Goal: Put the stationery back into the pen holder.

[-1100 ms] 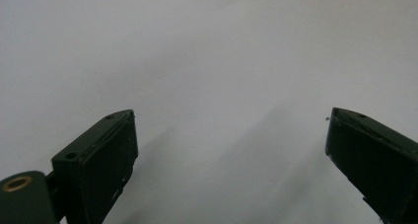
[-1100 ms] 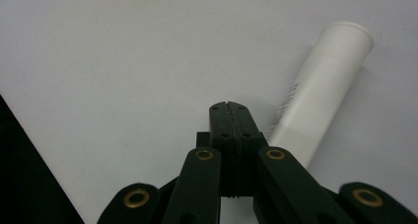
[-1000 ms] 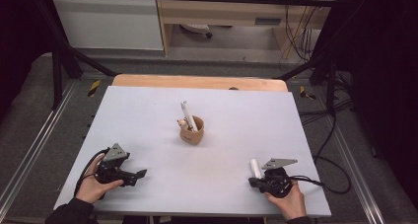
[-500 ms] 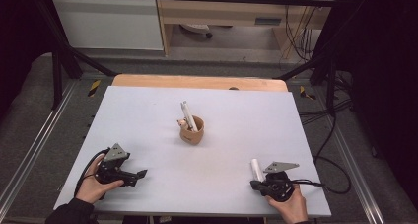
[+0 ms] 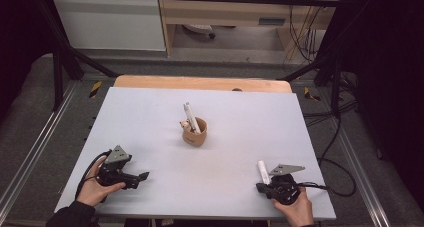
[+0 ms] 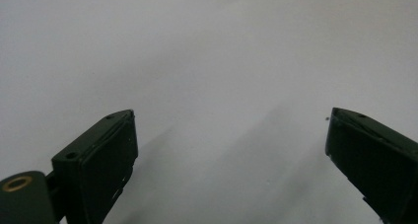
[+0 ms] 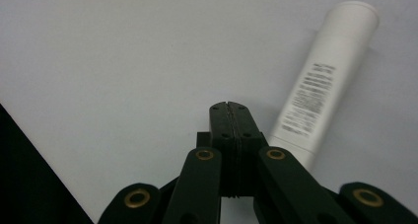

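One white tube already stands in the wooden cup [image 5: 194, 135]; the other white tube [image 7: 323, 83] lies ungrabbed just beside the right gripper [image 7: 229, 106], whose jaws are closed empty. The left gripper [image 6: 231, 140] gapes wide, holding nothing.

You see a pale tabletop [image 5: 150, 122] in the middle of the frame, with a wooden edge [image 5: 200, 82] at its far side. Grey floor [image 5: 30, 122] surrounds it, and along the top stand a white cabinet [image 5: 110, 22] and a wooden shelf [image 5: 225, 12]. Cables [image 5: 340, 137] trail at the right.
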The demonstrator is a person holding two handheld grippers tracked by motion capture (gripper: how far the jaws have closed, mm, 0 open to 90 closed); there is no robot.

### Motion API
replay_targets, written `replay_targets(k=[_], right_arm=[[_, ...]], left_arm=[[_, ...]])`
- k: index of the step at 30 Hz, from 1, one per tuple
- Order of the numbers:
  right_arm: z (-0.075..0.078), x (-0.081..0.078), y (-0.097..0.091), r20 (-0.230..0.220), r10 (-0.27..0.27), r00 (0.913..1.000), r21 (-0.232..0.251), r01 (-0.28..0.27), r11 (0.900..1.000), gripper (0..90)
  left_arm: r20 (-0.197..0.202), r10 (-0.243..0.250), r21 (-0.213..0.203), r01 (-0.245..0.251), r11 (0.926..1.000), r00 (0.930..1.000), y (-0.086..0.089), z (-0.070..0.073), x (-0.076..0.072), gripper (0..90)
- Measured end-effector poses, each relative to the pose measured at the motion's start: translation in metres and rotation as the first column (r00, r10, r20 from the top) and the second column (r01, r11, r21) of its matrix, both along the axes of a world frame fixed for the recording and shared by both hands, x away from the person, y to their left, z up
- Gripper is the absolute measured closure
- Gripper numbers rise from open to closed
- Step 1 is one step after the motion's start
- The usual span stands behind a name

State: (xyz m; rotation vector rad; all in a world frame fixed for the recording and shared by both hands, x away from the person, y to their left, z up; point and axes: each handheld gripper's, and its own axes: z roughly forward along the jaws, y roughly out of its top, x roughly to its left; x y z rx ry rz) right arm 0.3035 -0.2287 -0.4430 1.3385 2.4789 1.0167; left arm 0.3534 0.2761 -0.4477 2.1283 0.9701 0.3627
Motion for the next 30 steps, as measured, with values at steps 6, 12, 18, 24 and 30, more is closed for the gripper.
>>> replay_targets(k=[6, 12, 18, 24, 30], right_arm=[[0.003, 0.001, -0.003, 0.016, -0.023, 0.9996, 0.014, 0.023, 0.9996, 90.0], [0.002, 0.001, -0.006, 0.014, -0.032, 0.9994, 0.002, 0.032, 0.9995, 90.0], [0.002, 0.000, -0.008, 0.016, -0.036, 0.9992, -0.003, 0.036, 0.9994, 90.0], [0.002, -0.001, -0.011, 0.008, -0.048, 0.9988, -0.006, 0.048, 0.9988, 90.0], [0.002, -0.001, -0.015, 0.013, -0.058, 0.9982, -0.012, 0.058, 0.9982, 90.0]], left_arm=[[-0.001, 0.000, 0.000, 0.000, 1.0000, 1.0000, 0.000, 0.000, 0.000, 5.7], [-0.001, -0.002, 0.001, 0.002, 1.0000, 1.0000, 0.000, 0.000, 0.000, 5.6], [0.000, -0.005, 0.003, 0.005, 1.0000, 1.0000, 0.000, 0.000, 0.000, 5.6], [0.000, -0.003, 0.002, 0.003, 1.0000, 1.0000, 0.000, 0.000, 0.000, 5.7], [-0.001, -0.003, 0.001, 0.003, 1.0000, 1.0000, 0.000, 0.000, 0.000, 5.6]])
